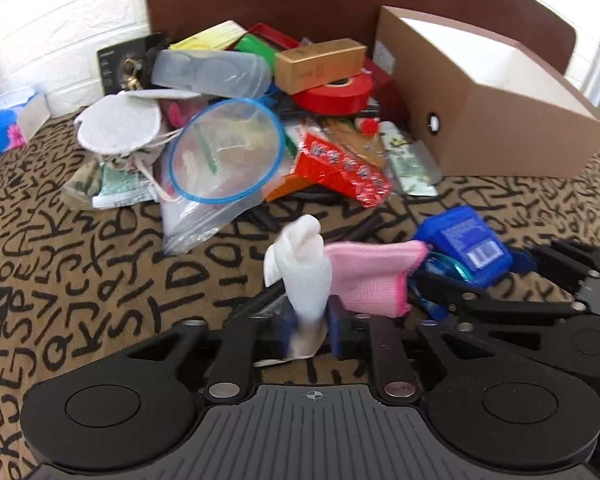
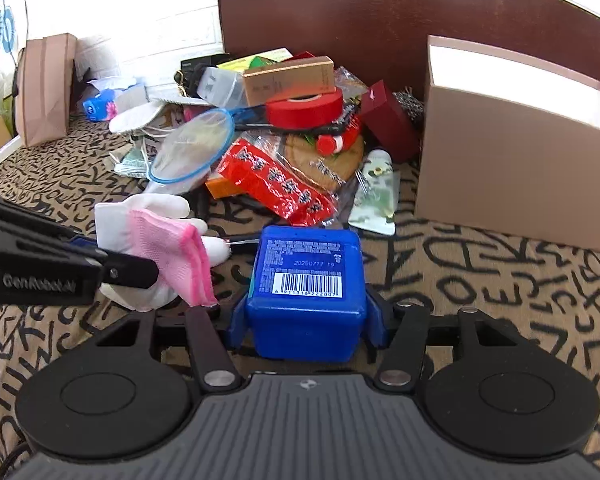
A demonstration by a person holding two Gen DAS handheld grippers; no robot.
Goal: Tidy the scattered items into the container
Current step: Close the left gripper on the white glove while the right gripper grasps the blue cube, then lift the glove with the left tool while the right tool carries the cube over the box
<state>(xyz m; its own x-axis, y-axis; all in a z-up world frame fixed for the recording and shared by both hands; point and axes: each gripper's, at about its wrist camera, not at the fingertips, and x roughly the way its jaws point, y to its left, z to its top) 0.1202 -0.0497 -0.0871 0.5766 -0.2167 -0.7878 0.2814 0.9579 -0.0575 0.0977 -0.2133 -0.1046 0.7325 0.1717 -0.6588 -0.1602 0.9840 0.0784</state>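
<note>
Two grippers are working low over the letter-patterned cover (image 1: 100, 272). The left gripper (image 1: 309, 328) is pinching a white-and-pink glove (image 1: 308, 276) between partly closed jaws, the glove standing up from the pads. The right gripper (image 2: 306, 320) is clamping a blue plastic box (image 2: 306, 280), barcode facing up, jaws about half spread. The brown cardboard container (image 1: 496, 120) is sitting open at the right, beside the cluttered pile holding a red tape roll (image 1: 334, 94).
</note>
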